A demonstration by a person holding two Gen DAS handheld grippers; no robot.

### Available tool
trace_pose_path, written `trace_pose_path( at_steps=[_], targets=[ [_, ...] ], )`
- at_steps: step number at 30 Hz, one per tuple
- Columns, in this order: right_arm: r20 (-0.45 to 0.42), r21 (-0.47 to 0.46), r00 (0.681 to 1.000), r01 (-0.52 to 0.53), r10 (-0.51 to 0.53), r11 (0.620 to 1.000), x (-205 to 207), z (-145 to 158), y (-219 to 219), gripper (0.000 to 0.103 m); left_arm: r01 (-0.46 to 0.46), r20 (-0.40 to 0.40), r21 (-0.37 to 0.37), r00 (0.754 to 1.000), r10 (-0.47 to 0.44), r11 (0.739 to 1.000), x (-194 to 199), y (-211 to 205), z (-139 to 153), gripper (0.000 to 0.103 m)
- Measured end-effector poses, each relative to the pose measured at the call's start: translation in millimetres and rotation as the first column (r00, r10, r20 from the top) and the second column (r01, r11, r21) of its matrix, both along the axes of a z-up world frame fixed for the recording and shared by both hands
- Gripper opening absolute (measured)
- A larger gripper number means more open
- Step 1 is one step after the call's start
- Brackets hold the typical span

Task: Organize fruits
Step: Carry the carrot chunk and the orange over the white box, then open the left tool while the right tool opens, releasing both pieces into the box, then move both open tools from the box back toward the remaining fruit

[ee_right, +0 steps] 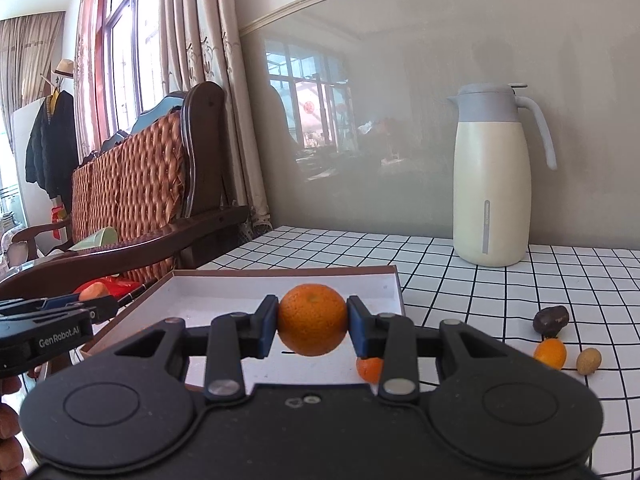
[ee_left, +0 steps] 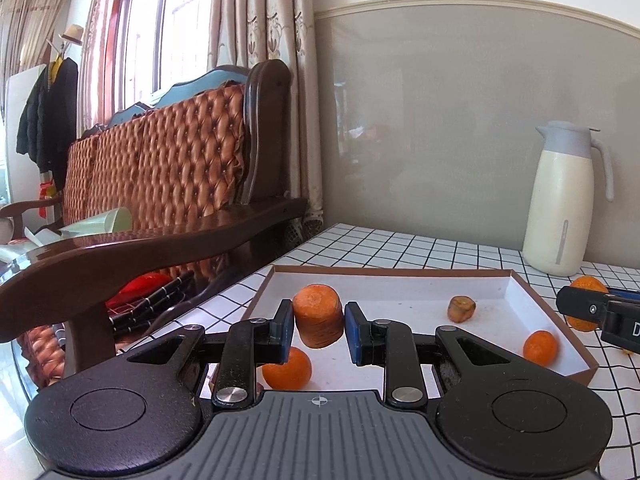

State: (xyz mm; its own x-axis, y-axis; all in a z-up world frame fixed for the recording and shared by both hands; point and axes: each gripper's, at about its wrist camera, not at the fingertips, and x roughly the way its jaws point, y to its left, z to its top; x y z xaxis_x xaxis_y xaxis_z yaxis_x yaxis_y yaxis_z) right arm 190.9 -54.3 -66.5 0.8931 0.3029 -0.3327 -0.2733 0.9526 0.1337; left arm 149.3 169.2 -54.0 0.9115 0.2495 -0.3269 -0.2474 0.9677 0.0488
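The left gripper [ee_left: 318, 330] pinched a rough orange carrot chunk [ee_left: 319, 316] above the white tray [ee_left: 536, 304]. The right gripper [ee_right: 313, 325] clamped a dimpled orange [ee_right: 313, 319]. A cream jug [ee_right: 492, 184] stood behind.

Grid-patterned table [ee_right: 460, 280], tray [ee_right: 394, 280], jug [ee_right: 492, 184] (cream)
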Motion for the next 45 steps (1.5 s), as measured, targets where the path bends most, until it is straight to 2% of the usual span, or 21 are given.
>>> trace_pose_path(
  at_steps=[16,17,18,19,20,21,22,23,25,30,45],
  targets=[
    [-0.055,-0.022,0.998,0.024,-0.025,0.999,67.2,-11.9,16.0,0.031,-0.045,-0.071,-0.027,0.997,0.043,0.999,75.0,16.4,-16.3,0.027],
    [-0.065,-0.03,0.997,0.03,-0.032,0.999,72.3,-13.5,17.9,0.035,-0.046,-0.081,-0.032,0.996,0.043,0.998,79.6,17.0,-18.5,0.027],
    [-0.071,-0.03,0.997,0.04,-0.042,0.999,75.7,-14.7,18.5,0.053,-0.035,-0.098,-0.037,0.995,0.031,0.999,84.1,17.2,-20.8,0.028],
    [-0.068,-0.024,0.996,0.055,-0.056,0.998,77.2,-15.2,18.0,0.067,-0.034,-0.113,-0.038,0.993,0.03,0.999,87.7,16.8,-22.9,0.028],
    [-0.049,-0.018,0.996,0.07,-0.07,0.997,76.0,-14.5,17.1,0.089,-0.042,-0.123,-0.038,0.992,0.037,0.998,91.3,16.5,-24.2,0.034],
    [-0.017,-0.017,0.996,0.088,-0.088,0.996,71.7,-13.2,16.4,0.093,-0.047,-0.125,-0.034,0.991,0.042,0.998,91.5,14.9,-23.9,0.071],
    [0.017,-0.024,0.995,0.101,-0.101,0.995,67.1,-11.0,15.1,0.093,-0.069,-0.103,-0.015,0.992,0.067,0.998,88.9,11.9,-21.8,0.102],
    [0.036,-0.027,0.994,0.102,-0.101,0.994,64.0,-9.8,14.3,0.096,-0.09,-0.054,0.017,0.994,0.091,0.996,83.5,8.0,-17.9,0.103],
    [0.054,-0.023,0.993,0.104,-0.103,0.994,59.5,-9.8,12.5,0.097,-0.072,-0.013,0.054,0.997,0.073,0.996,79.2,4.0,-10.0,0.103],
    [0.034,-0.021,0.996,0.087,-0.086,0.996,59.7,-10.6,9.2,0.097,-0.088,-0.028,0.035,0.996,0.089,0.995,79.3,7.5,-6.4,0.103],
    [0.014,0.001,0.997,0.081,-0.081,0.997,53.6,-3.3,8.7,0.097,-0.087,-0.027,0.062,0.996,0.089,0.994,61.0,1.9,-6.9,0.103]
  ],
)
